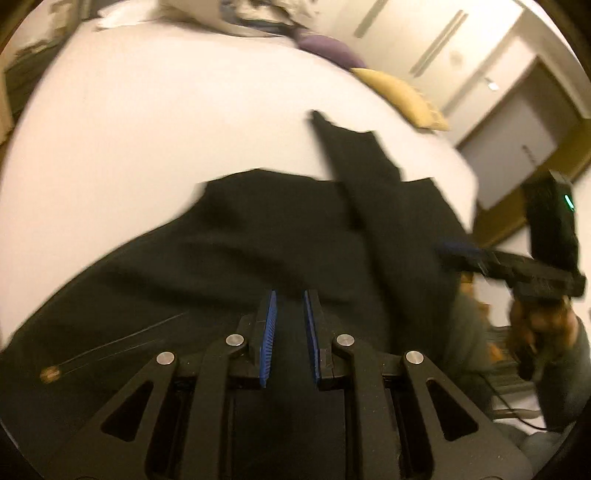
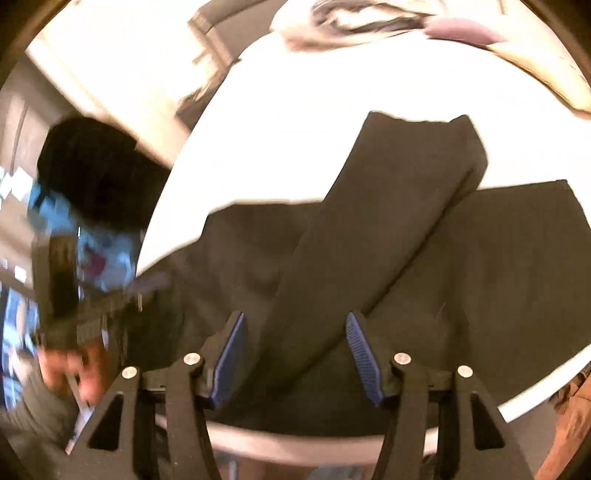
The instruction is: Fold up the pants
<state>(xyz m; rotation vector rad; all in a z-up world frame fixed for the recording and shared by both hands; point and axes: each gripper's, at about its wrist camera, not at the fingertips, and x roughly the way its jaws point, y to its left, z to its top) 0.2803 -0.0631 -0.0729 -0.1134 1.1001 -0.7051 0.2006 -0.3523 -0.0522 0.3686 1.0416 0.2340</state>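
Black pants [image 1: 280,236] lie on a white bed [image 1: 147,129], one leg [image 1: 354,162] folded back across the rest. My left gripper [image 1: 290,295] hovers just over the dark cloth with a narrow gap between its blue pads; nothing is visibly held. My right gripper [image 2: 295,321] is open wide above the folded leg [image 2: 388,206], its blue pads either side of it and not touching. The right gripper also shows in the left wrist view [image 1: 458,251] at the pants' right edge. The left gripper shows blurred in the right wrist view [image 2: 147,284].
A yellow pillow [image 1: 402,98] and a purple pillow [image 1: 328,48] lie at the bed's far edge, with crumpled bedding [image 2: 351,22] beyond. The bed's near edge [image 2: 332,439] curves below my right gripper. A door [image 1: 517,122] stands at the right.
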